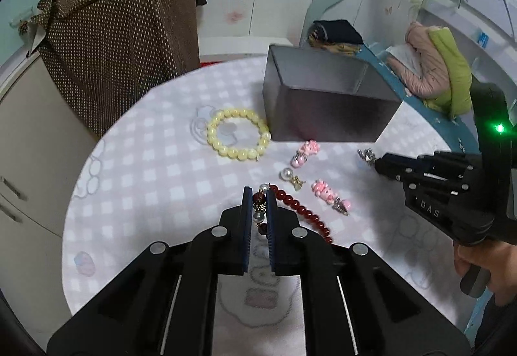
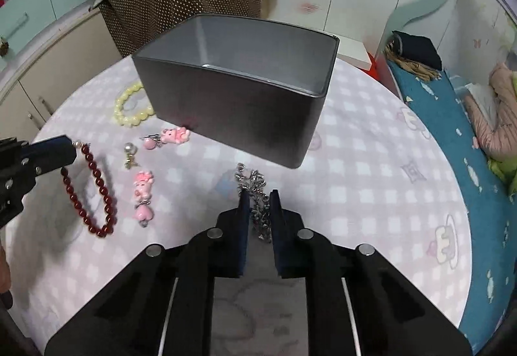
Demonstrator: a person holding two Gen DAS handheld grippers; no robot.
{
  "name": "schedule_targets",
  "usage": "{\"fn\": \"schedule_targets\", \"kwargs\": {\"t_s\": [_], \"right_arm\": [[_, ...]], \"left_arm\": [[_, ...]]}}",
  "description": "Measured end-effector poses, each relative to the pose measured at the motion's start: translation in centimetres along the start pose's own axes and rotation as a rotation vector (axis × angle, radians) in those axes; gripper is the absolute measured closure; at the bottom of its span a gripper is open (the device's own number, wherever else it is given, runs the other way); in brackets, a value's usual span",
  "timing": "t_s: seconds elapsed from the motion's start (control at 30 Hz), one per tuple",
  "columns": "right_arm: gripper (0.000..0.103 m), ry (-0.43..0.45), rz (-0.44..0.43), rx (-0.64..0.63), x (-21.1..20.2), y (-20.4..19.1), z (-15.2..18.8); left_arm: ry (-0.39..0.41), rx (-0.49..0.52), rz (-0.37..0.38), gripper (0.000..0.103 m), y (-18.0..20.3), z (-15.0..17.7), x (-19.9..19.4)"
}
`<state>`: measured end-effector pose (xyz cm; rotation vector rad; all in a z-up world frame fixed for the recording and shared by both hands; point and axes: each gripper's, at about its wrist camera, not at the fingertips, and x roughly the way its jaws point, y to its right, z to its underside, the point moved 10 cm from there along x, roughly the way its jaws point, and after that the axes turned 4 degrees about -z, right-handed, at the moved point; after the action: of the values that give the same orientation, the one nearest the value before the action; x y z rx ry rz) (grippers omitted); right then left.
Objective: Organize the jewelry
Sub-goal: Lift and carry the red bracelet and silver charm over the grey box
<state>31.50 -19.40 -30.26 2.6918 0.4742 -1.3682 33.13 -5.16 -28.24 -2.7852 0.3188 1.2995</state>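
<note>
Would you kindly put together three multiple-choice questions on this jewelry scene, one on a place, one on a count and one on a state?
1. Where does the yellow bead bracelet lie?
A. inside the grey box
B. on the tablecloth beside the grey box
C. in the right gripper

2. How many pink charms are on the tablecloth?
A. one
B. two
C. four

3. What is the left gripper doing?
A. closed on the red bead bracelet
B. wide open over the box
C. holding the silver chain

Answers:
1 B, it rests on the tablecloth against the grey box.
2 B, one pink charm nearer the box, another nearer the camera.
3 A, its jaws pinch the red bead bracelet.
</note>
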Motion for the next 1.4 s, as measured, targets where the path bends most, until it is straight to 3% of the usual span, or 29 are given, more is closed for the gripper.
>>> {"fn": "schedule_targets", "kwargs": {"t_s": [0.07, 0.37, 0.5, 0.7, 0.8, 1.07, 1.4], "right_arm": [[0.103, 0.008, -0.021, 0.020, -0.6, 0.1, 0.1], [0.103, 0.017, -0.088, 0.072, -2.9, 0.6, 0.1], [0.086, -0.005, -0.073, 0.064, -2.1, 0.7, 0.7], [0.081, -0.020, -0.034, -0.004, -0.6, 0.2, 1.3], [0.094, -0.029, -0.031, -0.047, -0.5, -0.5, 1.4], [0.095, -0.011, -0.060, -0.046, -1.8, -1.0, 1.1], [0.095, 0.093, -0.106, -0.060, -6.9, -1.8, -2.8]], "left_arm": [[0.014, 0.000, 0.004, 0.095, 0.0, -0.4, -0.6], [0.059, 0.005, 0.023, 0.095, 0.6, -1.6, -2.3], [0.063, 0.007, 0.025, 0.095, 0.9, -1.6, -2.6], [0.060, 0.008, 0.026, 0.095, 1.0, -1.5, -2.7], [0.060, 0.007, 0.026, 0.095, 1.0, -1.5, -2.7], [0.070, 0.011, 0.033, 0.095, 1.2, -1.7, -3.3], [0.122, 0.021, 0.054, 0.095, 1.5, -3.7, -5.5]]}}
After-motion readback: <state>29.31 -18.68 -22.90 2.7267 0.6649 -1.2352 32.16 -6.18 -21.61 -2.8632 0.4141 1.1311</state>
